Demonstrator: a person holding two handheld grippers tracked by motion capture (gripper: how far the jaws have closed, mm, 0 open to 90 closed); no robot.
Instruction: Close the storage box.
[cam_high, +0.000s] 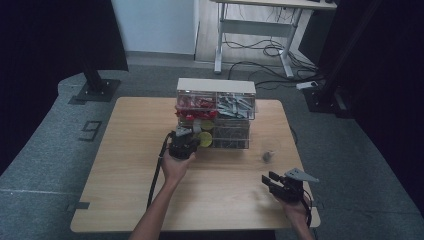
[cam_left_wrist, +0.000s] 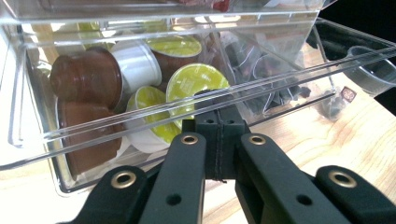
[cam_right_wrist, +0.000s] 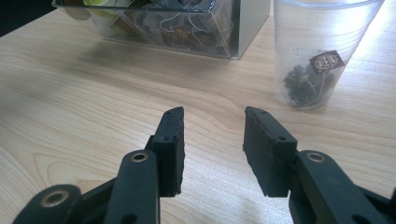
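Note:
A clear drawer organizer (cam_high: 216, 112) stands at the back middle of the wooden table (cam_high: 125, 170). Its lower left drawer (cam_left_wrist: 116, 127) is pulled out and holds brown, white and green-lidded coffee capsules (cam_left_wrist: 196, 83). My left gripper (cam_high: 186, 136) is at that drawer's front. Its jaws (cam_left_wrist: 219, 112) are pressed together at the clear front lip. My right gripper (cam_high: 267, 179) hovers open near the front right of the table, with nothing between its jaws (cam_right_wrist: 212, 126). Ahead of it stands a clear plastic cup (cam_right_wrist: 322, 51) with a tea bag (cam_right_wrist: 303, 79) at the bottom.
The organizer's upper drawers hold red packets (cam_high: 195, 105) and grey sachets (cam_high: 235, 105). The lower right drawer holds tea bags (cam_right_wrist: 177, 28). The cup (cam_high: 270, 155) stands right of the organizer. Bare wood (cam_high: 225, 200) lies between the two hands.

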